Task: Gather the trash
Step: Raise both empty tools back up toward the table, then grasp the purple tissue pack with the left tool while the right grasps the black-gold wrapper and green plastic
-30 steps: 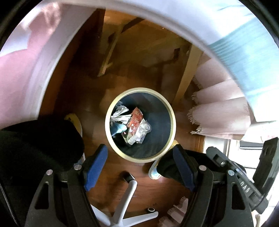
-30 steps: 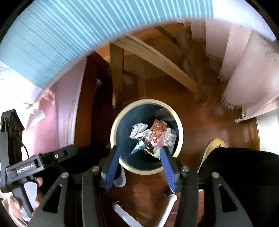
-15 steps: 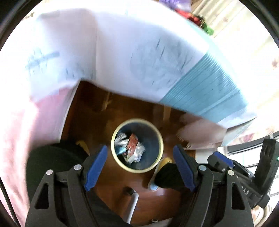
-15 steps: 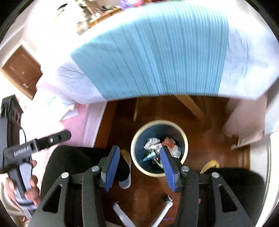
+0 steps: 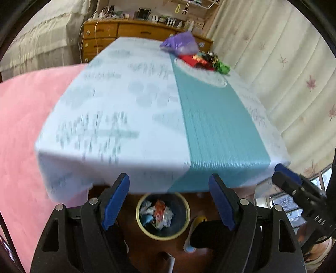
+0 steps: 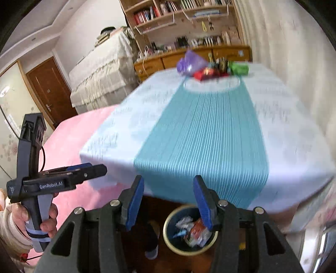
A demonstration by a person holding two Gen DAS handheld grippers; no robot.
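Note:
A dark round trash bin with a pale rim stands on the wooden floor under the table's near edge, holding crumpled wrappers. On the table's far end lie a purple bag, a red packet and a green packet. My left gripper is open and empty, high above the bin. My right gripper is open and empty too, its jaws set narrower. The left gripper also shows in the right wrist view, held by a hand.
The table wears a white cloth with a teal striped runner. A pink bedspread lies to the left. Wooden drawers, shelves and a door stand behind; curtains hang at the right.
Both grippers have risen from just above the bin to above table height and tilted up. The table top and the room came into view; the bin looks smaller. Jaw widths are unchanged.

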